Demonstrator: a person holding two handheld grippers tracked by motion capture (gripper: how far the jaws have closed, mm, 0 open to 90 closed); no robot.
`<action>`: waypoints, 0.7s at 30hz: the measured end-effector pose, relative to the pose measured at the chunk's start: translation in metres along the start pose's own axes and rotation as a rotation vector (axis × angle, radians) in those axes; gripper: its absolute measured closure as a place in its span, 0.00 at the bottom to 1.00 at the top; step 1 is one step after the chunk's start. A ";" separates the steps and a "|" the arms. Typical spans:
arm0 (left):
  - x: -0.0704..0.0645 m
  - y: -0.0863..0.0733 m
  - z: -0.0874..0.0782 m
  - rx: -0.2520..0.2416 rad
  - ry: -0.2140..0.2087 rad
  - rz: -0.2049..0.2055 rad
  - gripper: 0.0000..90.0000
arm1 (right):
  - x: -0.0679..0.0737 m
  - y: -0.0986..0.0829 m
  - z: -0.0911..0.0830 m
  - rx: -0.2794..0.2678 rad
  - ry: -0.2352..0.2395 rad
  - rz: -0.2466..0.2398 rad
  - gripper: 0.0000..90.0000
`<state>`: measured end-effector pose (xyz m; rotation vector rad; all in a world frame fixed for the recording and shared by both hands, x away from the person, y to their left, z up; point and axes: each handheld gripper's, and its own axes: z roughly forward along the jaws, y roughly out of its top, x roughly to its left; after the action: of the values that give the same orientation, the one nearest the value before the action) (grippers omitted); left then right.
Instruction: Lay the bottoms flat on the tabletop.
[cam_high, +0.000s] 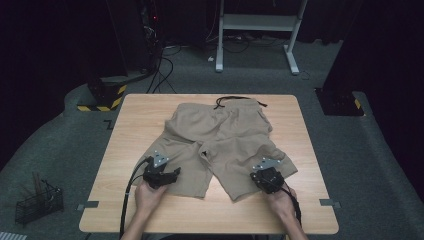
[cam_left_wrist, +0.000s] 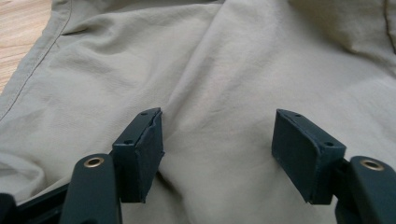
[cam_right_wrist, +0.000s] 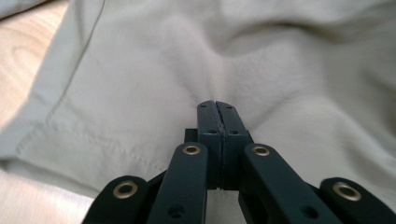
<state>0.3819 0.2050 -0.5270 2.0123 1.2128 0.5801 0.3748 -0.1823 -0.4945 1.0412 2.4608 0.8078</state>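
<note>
A pair of khaki shorts (cam_high: 225, 132) lies flat on the wooden table (cam_high: 150, 107), waistband at the far side and legs toward me. My left gripper (cam_high: 174, 173) rests over the hem end of the left leg. In the left gripper view this gripper (cam_left_wrist: 217, 140) is open, its pads (cam_left_wrist: 140, 154) set wide apart on the cloth (cam_left_wrist: 224, 70) with nothing pinched. My right gripper (cam_high: 263, 171) sits on the right leg near its hem. In the right gripper view this gripper (cam_right_wrist: 218, 109) has its jaws pressed together over the fabric (cam_right_wrist: 140, 93), and no cloth shows between them.
A black drawstring (cam_high: 239, 99) trails from the waistband near the table's far edge. On the floor stand a wire basket (cam_high: 37, 202) at the left, a yellow-and-black striped base (cam_high: 102, 97) and a white desk frame (cam_high: 257, 25) behind.
</note>
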 end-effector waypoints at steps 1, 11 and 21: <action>0.000 0.000 0.000 0.000 0.000 0.000 0.37 | 0.000 0.000 0.000 0.000 0.000 0.000 1.00; 0.000 0.000 0.000 -0.002 -0.007 0.005 0.42 | -0.003 -0.001 -0.026 -0.084 0.002 0.072 0.72; -0.002 -0.002 -0.003 -0.011 -0.040 0.018 0.57 | 0.003 0.002 0.021 -0.009 -0.046 0.013 1.00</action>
<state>0.3780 0.2044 -0.5266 2.0175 1.1668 0.5520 0.3846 -0.1712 -0.5095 1.0620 2.4117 0.7898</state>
